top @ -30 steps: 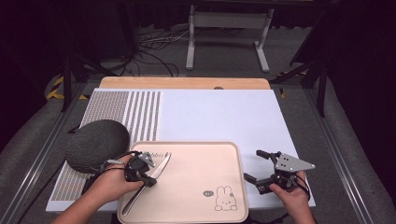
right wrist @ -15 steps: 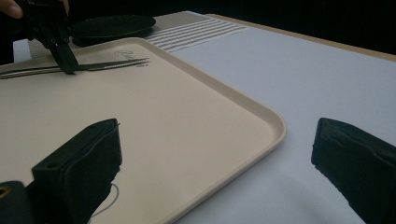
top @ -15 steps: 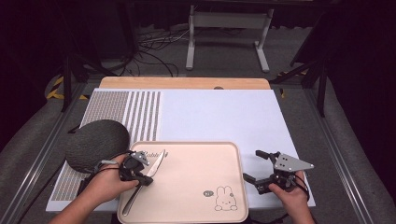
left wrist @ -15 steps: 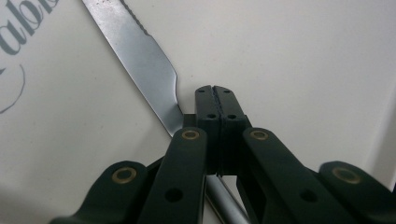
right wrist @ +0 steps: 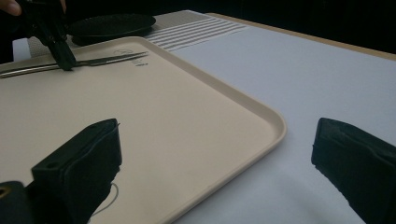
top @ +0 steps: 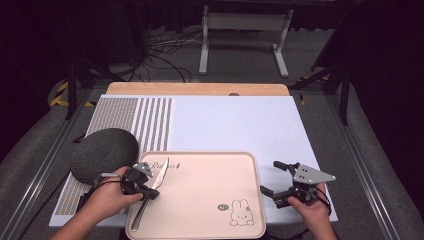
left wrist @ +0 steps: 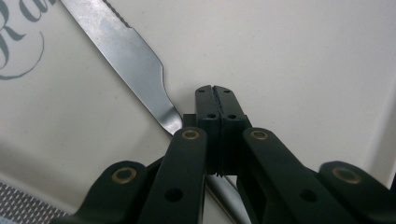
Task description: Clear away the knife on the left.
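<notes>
I keep the left gripper (top: 150,191) pressed together on the knife (top: 152,192), which lies at the left edge of the beige tray (top: 210,160), blade toward the far rim (the jaws pinch its neck, I judge). The right gripper (top: 274,178) waits spread beside the tray, so nothing blocks the knife.

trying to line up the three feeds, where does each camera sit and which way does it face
High view: above the person's side, facing forward and down on the table; both hands and forearms enter from the bottom.
Left gripper view: rides the left tongs, facing down on the knife lying in the tray; its shut black jaws show.
Right gripper view: rides the right tongs, low, facing across the tray toward the left tongs; its open jaws show.
Shared: the beige tray and knife appear in all three.
</notes>
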Demonstrator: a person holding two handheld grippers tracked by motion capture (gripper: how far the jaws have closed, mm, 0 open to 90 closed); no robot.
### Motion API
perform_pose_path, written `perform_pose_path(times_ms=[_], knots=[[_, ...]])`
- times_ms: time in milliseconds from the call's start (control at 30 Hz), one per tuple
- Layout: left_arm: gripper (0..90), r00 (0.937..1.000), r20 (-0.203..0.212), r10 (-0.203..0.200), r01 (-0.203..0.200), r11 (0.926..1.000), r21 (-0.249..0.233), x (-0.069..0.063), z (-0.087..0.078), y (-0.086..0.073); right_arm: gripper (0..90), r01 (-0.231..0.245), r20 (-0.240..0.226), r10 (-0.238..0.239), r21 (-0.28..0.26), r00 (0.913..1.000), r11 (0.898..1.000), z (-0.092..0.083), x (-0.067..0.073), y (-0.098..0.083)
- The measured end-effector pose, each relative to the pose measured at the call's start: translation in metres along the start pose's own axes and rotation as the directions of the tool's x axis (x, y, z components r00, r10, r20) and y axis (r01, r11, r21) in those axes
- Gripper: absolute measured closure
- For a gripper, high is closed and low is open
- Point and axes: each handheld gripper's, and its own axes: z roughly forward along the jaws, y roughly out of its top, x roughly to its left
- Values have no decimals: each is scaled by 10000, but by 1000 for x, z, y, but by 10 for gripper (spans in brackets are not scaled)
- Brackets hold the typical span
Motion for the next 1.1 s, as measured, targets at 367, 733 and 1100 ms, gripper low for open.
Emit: perform_pose_path(times_ms=[367, 733, 1100], knots=[[900, 9998, -63, -174, 173, 9997, -183, 4, -4, -8, 24, 16, 14, -16, 35, 10000, 10000, 0, 0, 0], [900, 9994, -64, -350, 347, 9987, -376, 6, -7, -15, 24, -6, 15, 6, 55, 10000, 10000, 0, 0, -1], [900, 9979, -50, -647, 643, 9965, -542, 8, -9, -22, 24, -4, 29, 4, 77, 10000, 10000, 1, 0, -1]])
